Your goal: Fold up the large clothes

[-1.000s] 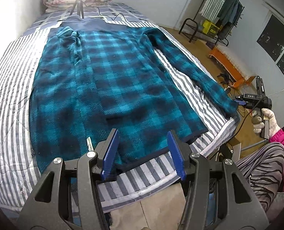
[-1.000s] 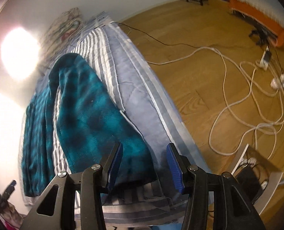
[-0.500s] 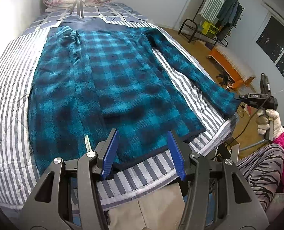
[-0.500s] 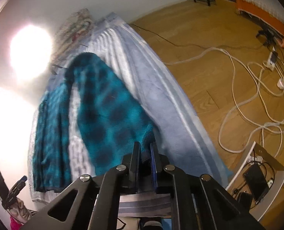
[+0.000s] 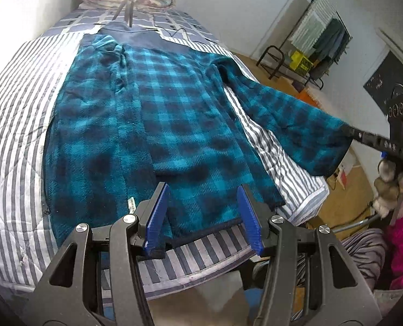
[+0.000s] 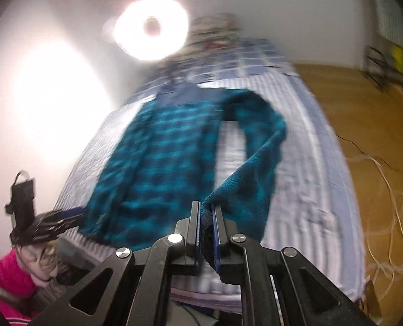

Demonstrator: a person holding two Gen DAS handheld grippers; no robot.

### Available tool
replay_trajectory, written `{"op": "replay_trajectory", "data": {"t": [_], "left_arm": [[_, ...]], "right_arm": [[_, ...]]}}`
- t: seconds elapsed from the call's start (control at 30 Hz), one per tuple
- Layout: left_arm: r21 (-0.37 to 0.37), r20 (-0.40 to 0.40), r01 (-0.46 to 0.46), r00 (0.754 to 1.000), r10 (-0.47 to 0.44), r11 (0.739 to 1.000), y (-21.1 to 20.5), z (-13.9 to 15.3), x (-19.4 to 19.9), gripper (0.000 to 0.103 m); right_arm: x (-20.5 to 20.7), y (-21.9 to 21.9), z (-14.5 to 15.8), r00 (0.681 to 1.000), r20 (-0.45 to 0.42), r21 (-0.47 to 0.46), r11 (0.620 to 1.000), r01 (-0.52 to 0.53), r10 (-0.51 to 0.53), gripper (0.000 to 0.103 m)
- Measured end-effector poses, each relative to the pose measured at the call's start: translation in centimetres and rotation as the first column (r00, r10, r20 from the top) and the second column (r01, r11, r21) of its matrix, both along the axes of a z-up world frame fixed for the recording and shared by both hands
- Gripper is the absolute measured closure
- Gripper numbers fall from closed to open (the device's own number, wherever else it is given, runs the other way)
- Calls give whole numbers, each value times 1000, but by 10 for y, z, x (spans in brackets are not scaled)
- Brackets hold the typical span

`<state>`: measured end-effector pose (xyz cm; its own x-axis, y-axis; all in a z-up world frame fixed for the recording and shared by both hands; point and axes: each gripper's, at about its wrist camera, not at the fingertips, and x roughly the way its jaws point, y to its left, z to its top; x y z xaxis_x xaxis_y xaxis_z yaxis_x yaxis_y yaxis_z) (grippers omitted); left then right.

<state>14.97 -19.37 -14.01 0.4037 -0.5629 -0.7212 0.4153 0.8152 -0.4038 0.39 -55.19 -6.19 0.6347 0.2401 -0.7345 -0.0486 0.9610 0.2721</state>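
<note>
A teal plaid fleece garment (image 5: 152, 125) lies spread flat on the striped bed (image 5: 14, 141), hem toward the near edge. The right claw (image 6: 206, 222) is clamped tight on the cuff of one sleeve (image 6: 258, 163), which hangs lifted off the bed, apart from the body of the garment (this view is blurred). The left claw (image 5: 201, 214) hovers over the hem with its blue pads (image 5: 158, 212) about half apart, gripping nothing. A pink sleeve (image 5: 402, 244) shows at the right.

Bare striped bed cover (image 5: 14, 125) beside the robe (image 5: 136, 125), lamp tripod (image 5: 127, 8) at the head (cables (image 6: 386, 190) on the floor)
</note>
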Motion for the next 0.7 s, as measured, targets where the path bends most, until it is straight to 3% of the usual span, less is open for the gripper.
{"op": "replay_trajectory", "data": {"t": [0.1,0.23,0.43,0.53,0.57,0.6,0.7], "left_arm": [[-13,-23,-39,999,38,999,8,-2,5,50],[-67,-81,-77,994,72,995,18,-10,12,50],[-144,-174,-90,983,64,985,15,-27,21,50],[-170,-232,-74,972,33,983,6,-38,27,50],[-175,-248,-67,969,22,982,1,-41,28,50],[-178,-264,-59,964,10,982,-5,-46,30,50],[-177,-295,-42,955,-13,983,-20,-57,32,50]], "right_arm": [[12,49,-7,993,-17,-12,993,-118,118,98],[26,109,-40,963,-97,-27,966,-257,253,98],[40,152,-100,910,-225,7,935,-356,348,97],[41,156,-111,890,-260,37,925,-379,375,88],[41,153,-111,888,-264,41,924,-380,377,76],[39,151,-107,885,-258,58,921,-385,387,72],[37,134,-88,891,-215,90,917,-388,399,67]]}}
